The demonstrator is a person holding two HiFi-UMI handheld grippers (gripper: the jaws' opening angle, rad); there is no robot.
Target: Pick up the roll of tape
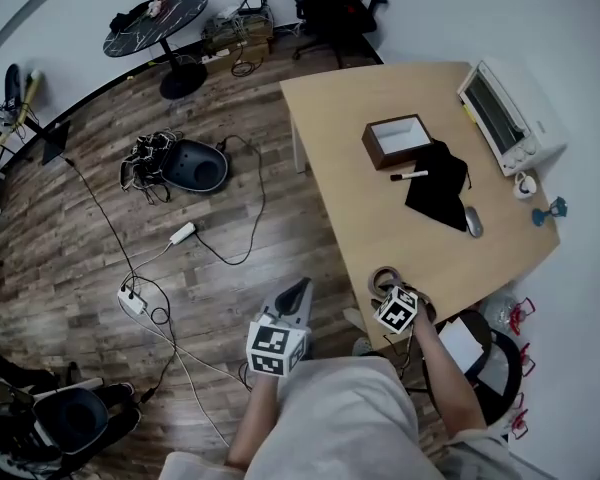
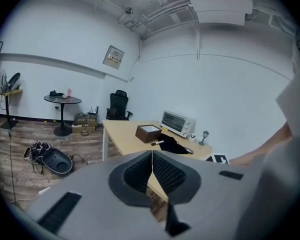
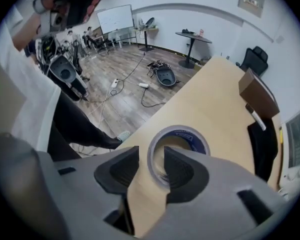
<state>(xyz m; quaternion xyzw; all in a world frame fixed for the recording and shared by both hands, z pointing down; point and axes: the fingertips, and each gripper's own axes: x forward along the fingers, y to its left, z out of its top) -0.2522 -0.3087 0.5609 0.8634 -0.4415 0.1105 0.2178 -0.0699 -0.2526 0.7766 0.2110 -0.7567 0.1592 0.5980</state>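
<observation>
Pale wood is what matters here: the light desk (image 1: 360, 108), with the roll of tape (image 1: 380, 276) lying flat near its closest corner, hole facing up.

Starting at the left, my left gripper (image 1: 298, 290) hangs off the desk's edge over the plank floor, well apart from the roll. In the left gripper view its dark ribbed pads (image 2: 162, 173) are pressed together with nothing between them. I judge that it plays no part in this pick.

The roll of tape (image 3: 182, 129) sits directly under my right gripper (image 3: 151, 156), which points steeply down at it. The jaws there are spread wide and straddle the roll's wall: one pad (image 3: 182, 171) is down in the hole, and the other stands outside the ring with a strip of bare desk showing between it and the tape. I'd call that not yet a pinch.

From the head view, the right gripper (image 1: 388, 290) covers part of the roll, so it's plainly the nearer one.

Further right and farther back are a brown box (image 1: 398, 140), a black cloth (image 1: 438, 190) and a white toaster oven (image 1: 510, 113), all clear of the pick.
</observation>
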